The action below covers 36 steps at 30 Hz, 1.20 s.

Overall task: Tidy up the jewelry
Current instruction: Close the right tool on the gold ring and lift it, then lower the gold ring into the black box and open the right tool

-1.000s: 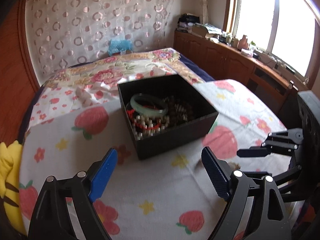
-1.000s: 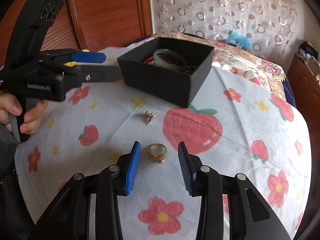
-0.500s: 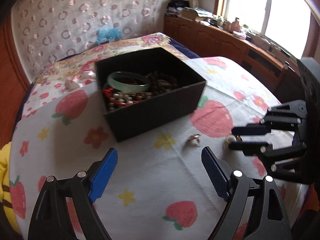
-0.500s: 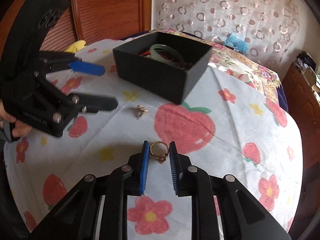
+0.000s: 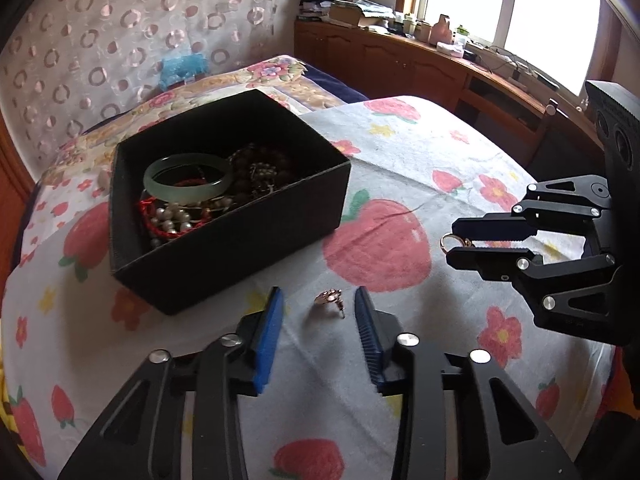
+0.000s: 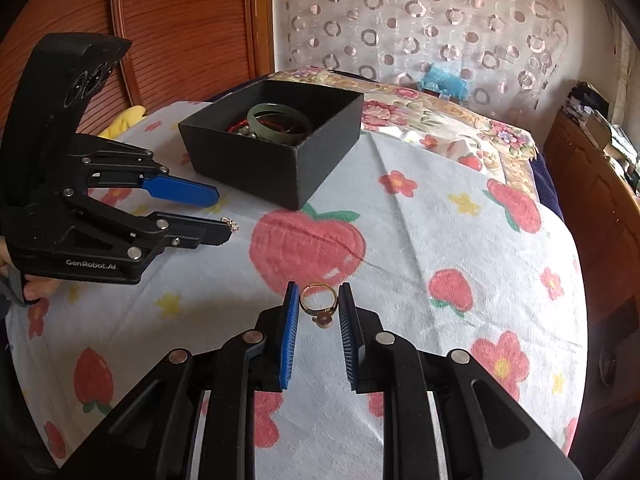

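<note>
A black box holds a green bangle, pearl and dark bead strands; it also shows in the right wrist view. My right gripper is shut on a gold ring, held just above the cloth; the ring also shows in the left wrist view. My left gripper is open, its pads on either side of a small rose-gold earring lying on the cloth. The earring's tip also shows in the right wrist view.
A strawberry-and-flower cloth covers the rounded table. A flowered bed lies behind, a wooden cabinet runs under the window, and a wooden wall panel stands at left. A yellow object sits at the table's far-left edge.
My left gripper has come forward and narrowed around the earring. My right gripper has closed on the ring and lifted it slightly.
</note>
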Available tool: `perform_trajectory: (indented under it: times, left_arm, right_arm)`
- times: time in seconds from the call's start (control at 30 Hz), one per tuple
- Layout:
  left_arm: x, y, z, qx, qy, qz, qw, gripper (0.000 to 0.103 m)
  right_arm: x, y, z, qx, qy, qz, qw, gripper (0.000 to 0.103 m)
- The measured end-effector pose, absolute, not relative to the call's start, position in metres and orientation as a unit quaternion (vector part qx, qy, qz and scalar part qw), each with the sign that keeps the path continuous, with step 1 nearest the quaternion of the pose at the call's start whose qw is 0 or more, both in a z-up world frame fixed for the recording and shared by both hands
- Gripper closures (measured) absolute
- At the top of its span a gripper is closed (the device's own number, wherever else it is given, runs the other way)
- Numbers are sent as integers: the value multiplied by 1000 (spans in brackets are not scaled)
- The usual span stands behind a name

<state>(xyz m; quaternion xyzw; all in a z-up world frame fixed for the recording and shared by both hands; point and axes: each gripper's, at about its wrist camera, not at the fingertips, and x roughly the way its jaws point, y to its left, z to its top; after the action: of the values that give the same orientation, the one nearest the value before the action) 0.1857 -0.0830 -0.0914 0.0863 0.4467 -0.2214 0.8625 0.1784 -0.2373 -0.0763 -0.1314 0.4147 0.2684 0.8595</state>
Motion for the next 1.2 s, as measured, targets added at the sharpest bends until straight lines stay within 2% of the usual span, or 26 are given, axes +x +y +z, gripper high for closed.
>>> perform_trajectory:
  times: [0.03, 0.27, 0.33, 0.67, 1.2]
  left_arm:
    - [187, -84, -92, 87, 450, -221, 861, 83]
    - [187, -90, -95, 96, 451, -223, 859, 84]
    - [188, -89, -94, 94, 452, -222, 859, 89]
    - [181, -84, -77, 86, 428, -223, 871, 89]
    - [193, -53, -27, 60, 370, -195, 906, 89]
  right_arm:
    - [178, -237, -76, -131, 415, 268, 859, 81]
    - [179, -238, -78, -128, 416, 269, 859, 81]
    - [179, -238, -78, -128, 417, 271, 858, 81]
    - [179, -235, -75, -125, 410, 272, 862, 81]
    - [200, -219, -34, -136, 362, 279, 879, 81]
